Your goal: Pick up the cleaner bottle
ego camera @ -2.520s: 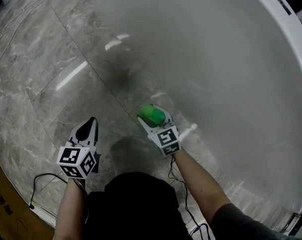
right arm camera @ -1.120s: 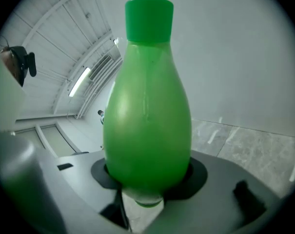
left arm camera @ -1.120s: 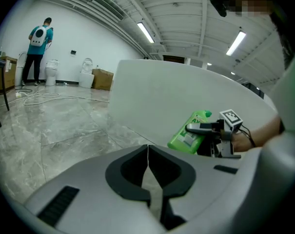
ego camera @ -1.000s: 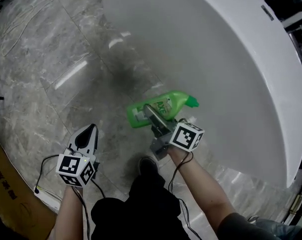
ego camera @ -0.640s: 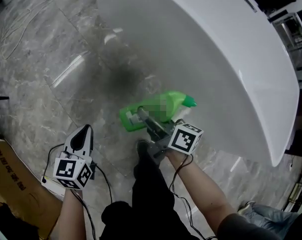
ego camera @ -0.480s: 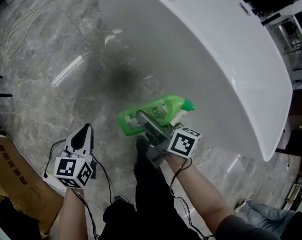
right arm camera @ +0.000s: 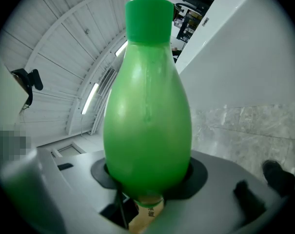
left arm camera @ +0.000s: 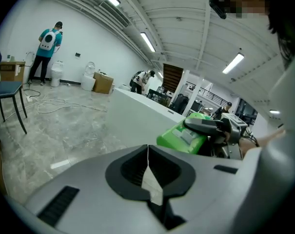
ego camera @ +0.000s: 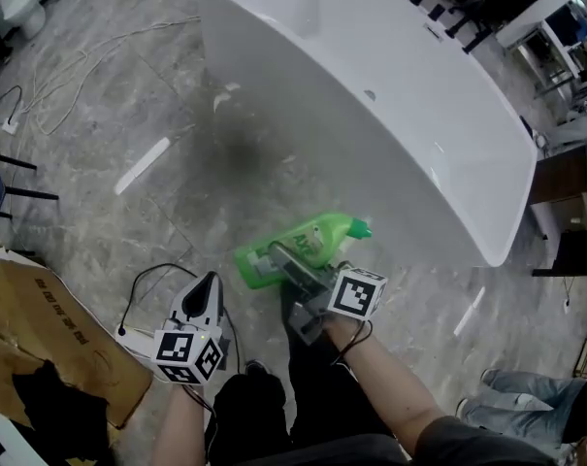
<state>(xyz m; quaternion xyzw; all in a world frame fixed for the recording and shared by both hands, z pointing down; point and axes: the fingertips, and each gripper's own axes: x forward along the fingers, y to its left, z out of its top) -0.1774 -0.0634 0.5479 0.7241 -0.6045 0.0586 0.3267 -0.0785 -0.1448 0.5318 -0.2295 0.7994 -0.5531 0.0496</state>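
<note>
The right hand-held gripper clamps the green cleaner bottle across its body; apply firm, even pressure. The left hand-held gripper, closed and empty, should stand clear.

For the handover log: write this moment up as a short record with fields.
setting: grey marble floor beside a white bathtub
cleaner bottle: green, held clear of the floor, lying crosswise in the grip
right tongs: shut on the cleaner bottle's body
left tongs: shut, nothing between them
nearby: cardboard box at the left; loose cables on the floor
</note>
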